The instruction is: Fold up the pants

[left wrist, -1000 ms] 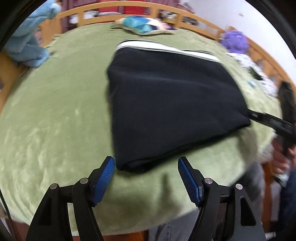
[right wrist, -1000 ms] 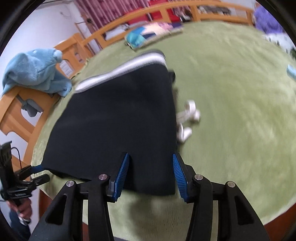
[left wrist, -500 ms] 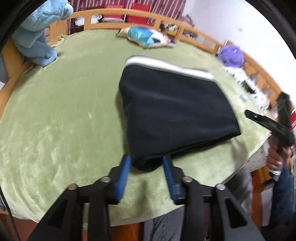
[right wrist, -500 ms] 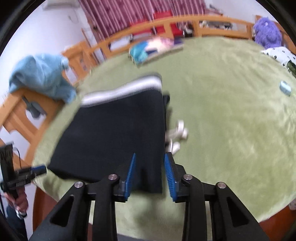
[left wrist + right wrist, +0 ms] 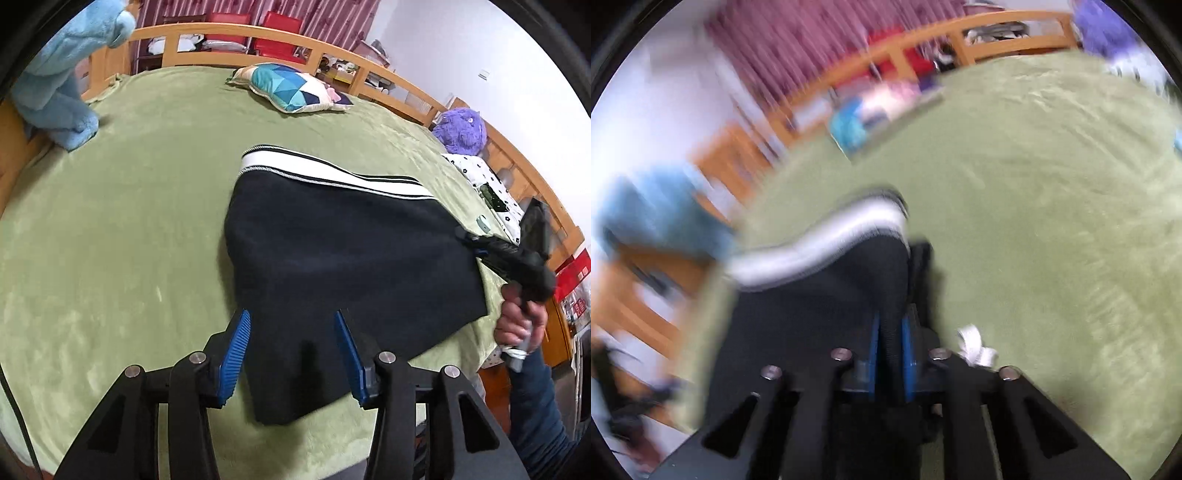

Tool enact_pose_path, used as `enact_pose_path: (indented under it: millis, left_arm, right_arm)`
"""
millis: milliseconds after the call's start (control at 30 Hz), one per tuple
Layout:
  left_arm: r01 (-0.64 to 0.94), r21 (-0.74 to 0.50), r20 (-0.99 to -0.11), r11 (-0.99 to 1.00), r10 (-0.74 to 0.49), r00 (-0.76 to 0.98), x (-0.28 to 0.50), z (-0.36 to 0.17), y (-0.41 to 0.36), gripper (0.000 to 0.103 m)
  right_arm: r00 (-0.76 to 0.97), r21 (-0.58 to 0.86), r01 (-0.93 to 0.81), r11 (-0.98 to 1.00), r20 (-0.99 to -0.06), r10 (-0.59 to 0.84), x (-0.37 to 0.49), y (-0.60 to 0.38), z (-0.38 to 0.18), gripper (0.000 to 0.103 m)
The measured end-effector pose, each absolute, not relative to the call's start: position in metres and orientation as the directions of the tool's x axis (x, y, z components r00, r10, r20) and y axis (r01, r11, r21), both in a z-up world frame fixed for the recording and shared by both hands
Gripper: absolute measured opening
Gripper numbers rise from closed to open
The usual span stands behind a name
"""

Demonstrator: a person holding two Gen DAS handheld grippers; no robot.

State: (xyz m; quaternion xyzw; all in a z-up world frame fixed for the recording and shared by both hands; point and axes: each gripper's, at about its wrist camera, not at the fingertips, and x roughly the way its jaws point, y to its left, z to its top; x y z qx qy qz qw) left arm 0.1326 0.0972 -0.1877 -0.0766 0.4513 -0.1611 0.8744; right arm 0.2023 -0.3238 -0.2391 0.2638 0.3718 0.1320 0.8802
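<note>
Since the earlier frames both grippers have closed in on the black pants (image 5: 343, 258) lying on the green bedspread (image 5: 129, 221): right gripper (image 5: 889, 343) clamped on their edge, left gripper (image 5: 291, 354) jaws apart astride the near corner, evidently for lifting a fold.

A green blanket (image 5: 147, 221) is spread over a bed enclosed by a wooden rail (image 5: 229, 31). A patterned pillow (image 5: 291, 86) is laid near the far edge, a blue plush toy (image 5: 62, 85) is propped at the left, and a purple plush toy (image 5: 460, 131) is seen at the right.
</note>
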Motion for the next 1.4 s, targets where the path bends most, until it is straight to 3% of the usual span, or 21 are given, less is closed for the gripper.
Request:
enact_pose_path:
  millis: [33,100,167,300,333,433,533,633,733,833,867,967,1167,1400]
  left_arm:
    - [0.216,-0.284,-0.761,0.934,-0.357,0.542,0.138,-0.188,0.096,0.045]
    - [0.221,-0.296,-0.758,0.929,-0.369,0.538,0.15,-0.189,0.093,0.045]
    - [0.229,-0.314,-0.749,0.921,-0.388,0.536,0.165,-0.189,0.088,0.045]
    - [0.253,-0.335,-0.739,0.908,-0.419,0.526,0.203,-0.191,0.064,0.046]
    - [0.255,-0.339,-0.738,0.905,-0.424,0.525,0.208,-0.191,0.058,0.046]
    - [0.259,-0.361,-0.73,0.896,-0.444,0.519,0.236,-0.196,0.043,0.048]
    - [0.217,-0.32,-0.763,0.922,-0.387,0.518,0.264,-0.213,0.036,0.052]
    - [0.186,-0.385,-0.774,0.904,-0.426,0.469,0.278,-0.231,0.041,0.051]
    - [0.217,-0.363,-0.777,0.906,-0.423,0.467,0.266,-0.23,0.041,0.051]
    - [0.245,-0.281,-0.802,0.928,-0.367,0.472,0.237,-0.233,0.039,0.053]
    - [0.249,-0.262,-0.81,0.932,-0.353,0.468,0.229,-0.235,0.04,0.053]
    - [0.249,-0.212,-0.817,0.945,-0.311,0.486,0.191,-0.239,0.045,0.053]
    - [0.221,-0.083,-0.817,0.972,-0.193,0.544,0.116,-0.232,0.045,0.055]
    - [0.22,-0.123,-0.811,0.968,-0.225,0.54,0.064,-0.188,0.029,0.057]
  right_arm:
    - [0.682,0.572,-0.013,0.82,-0.594,0.426,0.203,-0.328,-0.239,0.01]
    - [0.638,0.46,0.003,0.888,-0.685,0.352,0.213,-0.317,-0.244,0.012]
    - [0.636,0.375,-0.016,0.927,-0.711,0.299,0.218,-0.304,-0.241,0.017]
    - [0.707,0.306,-0.063,0.95,-0.658,0.259,0.222,-0.278,-0.218,0.04]
    - [0.728,0.297,-0.091,0.951,-0.631,0.267,0.227,-0.269,-0.212,0.042]
    - [0.735,0.266,-0.173,0.948,-0.606,0.304,0.245,-0.249,-0.209,0.042]
    - [0.7,0.227,-0.178,0.957,-0.655,0.285,0.271,-0.235,-0.221,0.042]
    - [0.668,0.177,-0.116,0.977,-0.714,0.209,0.294,-0.242,-0.247,0.025]
    - [0.659,0.297,-0.098,0.95,-0.696,0.285,0.298,-0.265,-0.25,0.02]
    - [0.662,0.288,-0.086,0.954,-0.699,0.27,0.285,-0.267,-0.247,0.02]
    - [0.671,0.253,-0.083,0.964,-0.7,0.242,0.274,-0.264,-0.244,0.02]
    - [0.654,0.227,-0.082,0.97,-0.722,0.224,0.247,-0.259,-0.249,0.037]
    - [0.66,0.157,-0.079,0.984,-0.732,0.17,0.157,-0.254,-0.255,0.042]
    - [0.641,0.183,-0.019,0.983,-0.752,0.152,0.083,-0.27,-0.235,0.042]
